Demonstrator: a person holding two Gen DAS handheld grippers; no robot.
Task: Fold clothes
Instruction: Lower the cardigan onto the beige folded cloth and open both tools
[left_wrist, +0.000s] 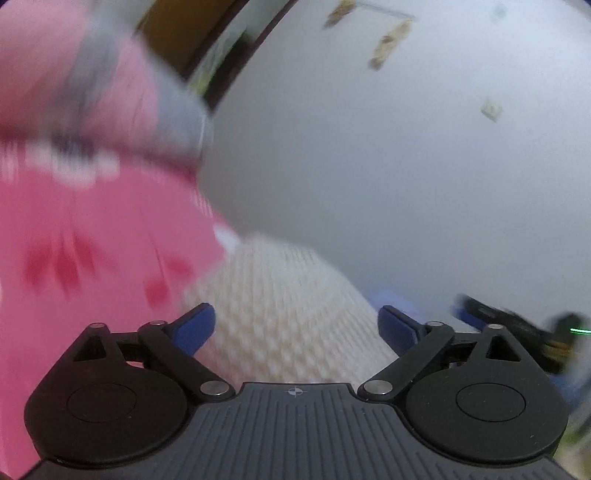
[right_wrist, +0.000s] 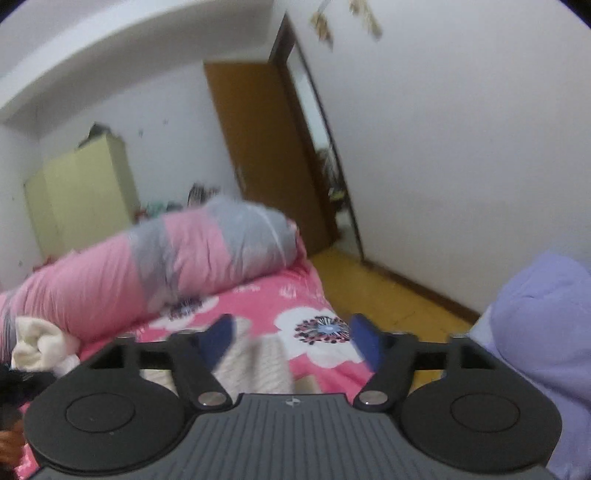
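Note:
A cream knitted garment (left_wrist: 288, 314) fills the space just ahead of my left gripper (left_wrist: 295, 325), whose blue fingers (left_wrist: 195, 326) stand wide apart with nothing pinched. The left wrist view is blurred. In the right wrist view my right gripper (right_wrist: 291, 336) is open above the pink flowered bedsheet (right_wrist: 314, 306), and a pale striped knit piece (right_wrist: 258, 365) lies under its left finger (right_wrist: 219, 338), not held. A bunched cream cloth (right_wrist: 40, 347) sits at the left beside a dark garment (right_wrist: 18, 384).
A rolled pink-and-grey quilt (right_wrist: 177, 258) lies across the bed. A lilac cushion (right_wrist: 543, 332) is at the right. Beyond the bed edge are a yellow floor (right_wrist: 376, 291), a brown door (right_wrist: 266, 147), white walls and a pale green wardrobe (right_wrist: 81, 195). The other gripper (left_wrist: 517, 325) shows at right.

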